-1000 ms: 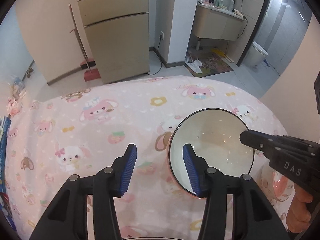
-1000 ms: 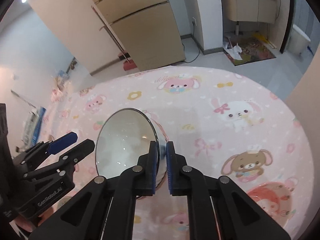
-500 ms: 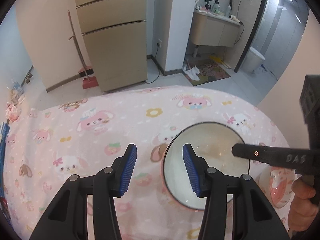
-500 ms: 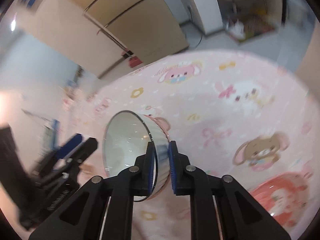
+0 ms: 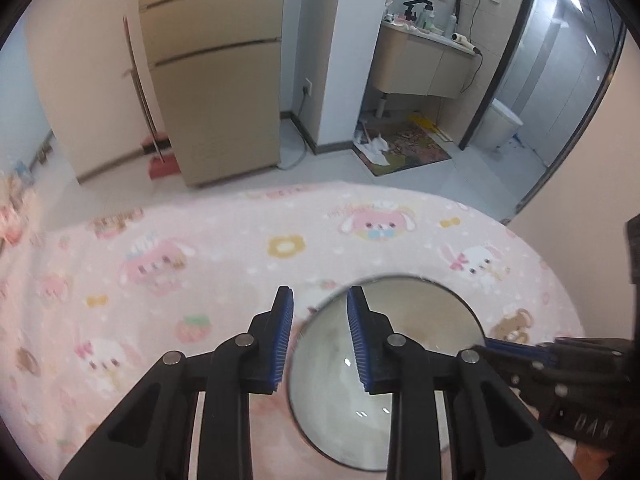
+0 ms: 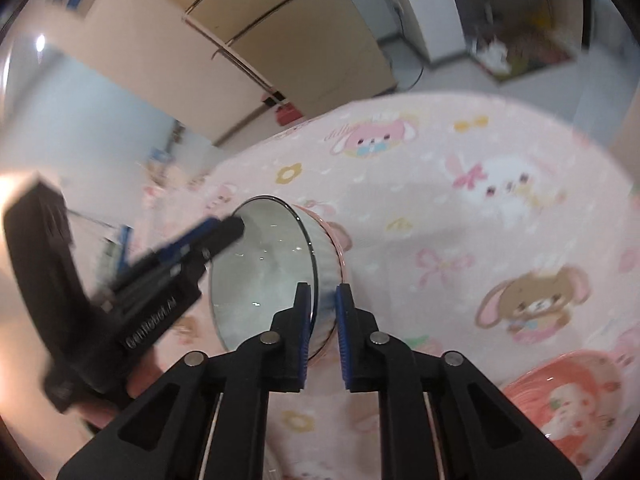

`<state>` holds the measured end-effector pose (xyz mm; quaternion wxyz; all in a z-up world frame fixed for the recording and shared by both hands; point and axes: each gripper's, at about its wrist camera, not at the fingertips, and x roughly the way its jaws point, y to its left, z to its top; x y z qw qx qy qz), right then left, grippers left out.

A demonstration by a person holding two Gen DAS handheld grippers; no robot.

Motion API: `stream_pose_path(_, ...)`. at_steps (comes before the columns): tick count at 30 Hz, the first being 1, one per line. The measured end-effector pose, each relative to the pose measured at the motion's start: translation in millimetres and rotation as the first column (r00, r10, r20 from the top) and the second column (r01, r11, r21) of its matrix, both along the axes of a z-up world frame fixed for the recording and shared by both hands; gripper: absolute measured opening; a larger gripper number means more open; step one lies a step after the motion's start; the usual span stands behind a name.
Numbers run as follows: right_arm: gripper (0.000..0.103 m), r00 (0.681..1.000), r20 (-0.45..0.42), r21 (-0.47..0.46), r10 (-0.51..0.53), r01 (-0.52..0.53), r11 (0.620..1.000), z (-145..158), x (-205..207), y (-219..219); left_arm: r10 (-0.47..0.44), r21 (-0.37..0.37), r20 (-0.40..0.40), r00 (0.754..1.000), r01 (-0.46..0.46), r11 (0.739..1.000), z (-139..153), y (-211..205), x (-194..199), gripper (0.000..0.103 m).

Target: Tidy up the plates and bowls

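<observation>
A bowl (image 5: 420,320) with a white inside, a dark rim and a pink base is tilted above the pink cloth. My right gripper (image 6: 322,320) is shut on its near wall, one pad inside and one outside. In the left wrist view that gripper's tip (image 5: 490,346) sits on the bowl's right rim. My left gripper (image 5: 320,340) straddles the bowl's left rim and its jaws are closing; a gap still shows at the outer pad. In the right wrist view the left gripper (image 6: 224,228) is blurred at the far rim of the bowl (image 6: 264,280).
A round table under a pink cartoon cloth (image 5: 200,280) carries everything. A pink strawberry-print dish (image 6: 568,400) lies at the near right. Beyond the table edge stand a beige fridge (image 5: 216,100) and a bathroom doorway; a wall is close on the right.
The left gripper moved right onto the bowl's left rim and its jaws narrowed. The bowl in the right gripper tilted more toward the left.
</observation>
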<state>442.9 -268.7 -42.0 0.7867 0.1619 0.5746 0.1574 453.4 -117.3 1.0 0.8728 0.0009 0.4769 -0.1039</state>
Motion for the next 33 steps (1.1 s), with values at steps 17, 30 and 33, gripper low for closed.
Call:
stream_pose_path(17,0.022,0.999,0.018,-0.154,0.034,-0.031,0.988,-1,5,14,-0.087,0.011,-0.082,0.993,0.088,0.996,13,12,-13,0.013)
stream_pose_path(30,0.033,0.998,-0.057,-0.068,-0.003,-0.001,0.998,-29,11,7,-0.061,-0.024,-0.206,0.977,0.057,0.998,-30,22,-10,0.067)
stream_pose_path(33,0.033,0.997,-0.074,-0.067,0.003,-0.008,0.998,-37,14,11,-0.067,-0.057,-0.249,0.966,0.055,0.997,-41,19,-9,0.067)
